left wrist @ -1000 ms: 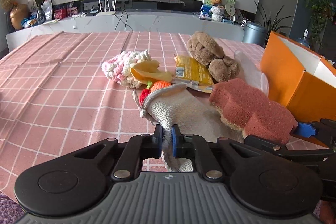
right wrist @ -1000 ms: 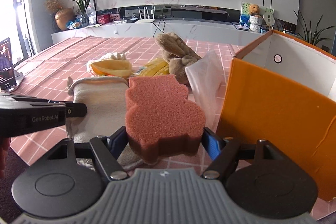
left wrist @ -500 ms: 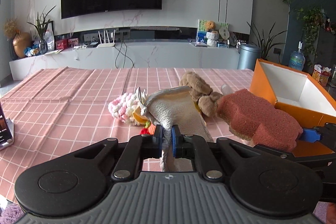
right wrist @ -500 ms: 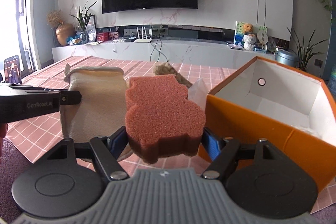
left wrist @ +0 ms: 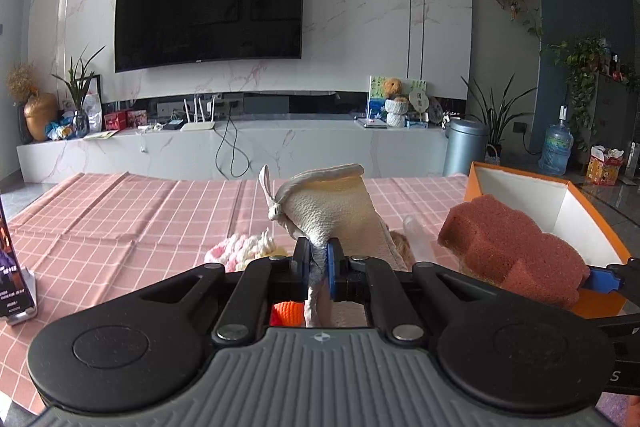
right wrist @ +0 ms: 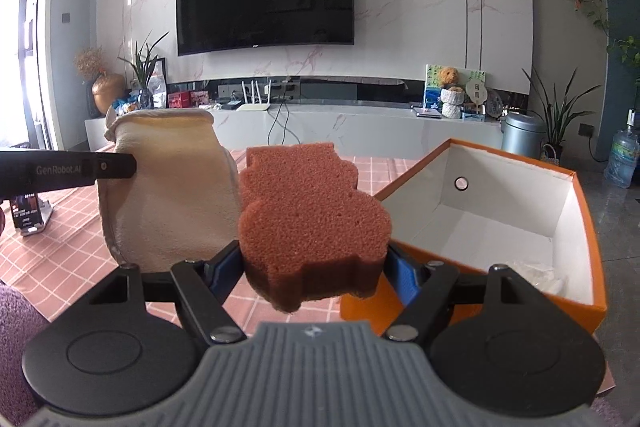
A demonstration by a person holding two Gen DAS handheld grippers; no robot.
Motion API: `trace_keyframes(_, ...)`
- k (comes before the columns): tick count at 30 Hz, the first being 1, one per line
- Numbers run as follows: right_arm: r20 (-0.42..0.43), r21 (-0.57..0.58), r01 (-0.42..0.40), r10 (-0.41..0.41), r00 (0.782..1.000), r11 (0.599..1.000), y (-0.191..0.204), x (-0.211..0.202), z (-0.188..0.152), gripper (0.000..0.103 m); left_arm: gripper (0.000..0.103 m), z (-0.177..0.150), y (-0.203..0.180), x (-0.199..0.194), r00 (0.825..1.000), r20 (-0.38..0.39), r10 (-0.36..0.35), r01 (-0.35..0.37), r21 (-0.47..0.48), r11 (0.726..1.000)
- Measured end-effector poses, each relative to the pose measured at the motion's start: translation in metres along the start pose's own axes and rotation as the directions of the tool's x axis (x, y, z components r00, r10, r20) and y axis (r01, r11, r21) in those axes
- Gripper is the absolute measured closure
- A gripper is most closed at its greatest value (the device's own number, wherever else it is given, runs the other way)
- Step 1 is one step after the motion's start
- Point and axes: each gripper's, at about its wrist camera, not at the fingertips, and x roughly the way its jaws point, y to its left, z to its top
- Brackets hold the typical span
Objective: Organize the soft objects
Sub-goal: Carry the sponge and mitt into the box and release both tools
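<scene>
My left gripper (left wrist: 319,267) is shut on the edge of a cream cloth mitt (left wrist: 332,211), which hangs lifted above the table; the mitt (right wrist: 168,195) also fills the left of the right wrist view. My right gripper (right wrist: 314,267) is shut on a reddish-brown bear-shaped sponge (right wrist: 312,219), its blue pads pressing both sides. The sponge (left wrist: 512,251) shows at the right of the left wrist view, held in the air beside the orange box (right wrist: 576,267). The box (left wrist: 576,203) is open, white inside, with something pale in its near corner.
A pink checked tablecloth (left wrist: 100,227) covers the table. Below the mitt lie a pink-white knitted item (left wrist: 240,253), an orange knitted piece (left wrist: 286,313) and a brown plush toy (left wrist: 400,243), mostly hidden. A phone on a stand (left wrist: 16,279) is at the left edge.
Both grippers have risen with the mitt and the sponge, which were low over the table. The views now tilt up toward the wall, and the box's inside has come into sight.
</scene>
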Motion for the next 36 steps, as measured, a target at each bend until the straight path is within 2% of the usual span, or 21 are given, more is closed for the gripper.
trace_keyframes(9, 0.013, 0.014, 0.116, -0.117, 0.993, 0.993, -0.027, -0.013, 0.022, 0.029, 0.094, 0.03, -0.026, 0.003, 0.994, 0.063, -0.092, 0.089, 0.057, 0.994)
trace_keyframes(12, 0.003, 0.022, 0.165, -0.165, 0.986, 0.986, -0.047, -0.013, 0.035, 0.029, 0.094, 0.044, -0.042, 0.009, 0.986, 0.077, -0.148, 0.14, 0.098, 0.985)
trace_keyframes(17, -0.073, 0.003, 0.235, -0.234, 0.969, 0.972, -0.087, -0.003, 0.055, 0.029, 0.094, 0.069, -0.074, 0.026, 0.964, 0.07, -0.257, 0.243, 0.167, 0.956)
trace_keyframes(21, -0.161, -0.05, 0.263, -0.268, 0.95, 0.963, -0.117, 0.007, 0.065, 0.029, 0.094, 0.081, -0.108, 0.047, 0.945, 0.025, -0.326, 0.309, 0.259, 0.915)
trace_keyframes(25, -0.244, -0.111, 0.272, -0.292, 0.925, 0.956, -0.142, 0.026, 0.069, 0.029, 0.094, 0.081, -0.145, 0.076, 0.935, -0.056, -0.35, 0.346, 0.357, 0.868)
trace_keyframes(34, -0.411, -0.201, 0.247, -0.311, 0.857, 0.948, -0.175, 0.09, 0.069, 0.029, 0.094, 0.058, -0.197, 0.139, 0.918, -0.251, -0.307, 0.393, 0.478, 0.785)
trace_keyframes(36, -0.438, -0.222, 0.227, -0.305, 0.845, 0.948, -0.178, 0.1, 0.067, 0.029, 0.094, 0.052, -0.204, 0.15, 0.911, -0.289, -0.293, 0.405, 0.51, 0.758)
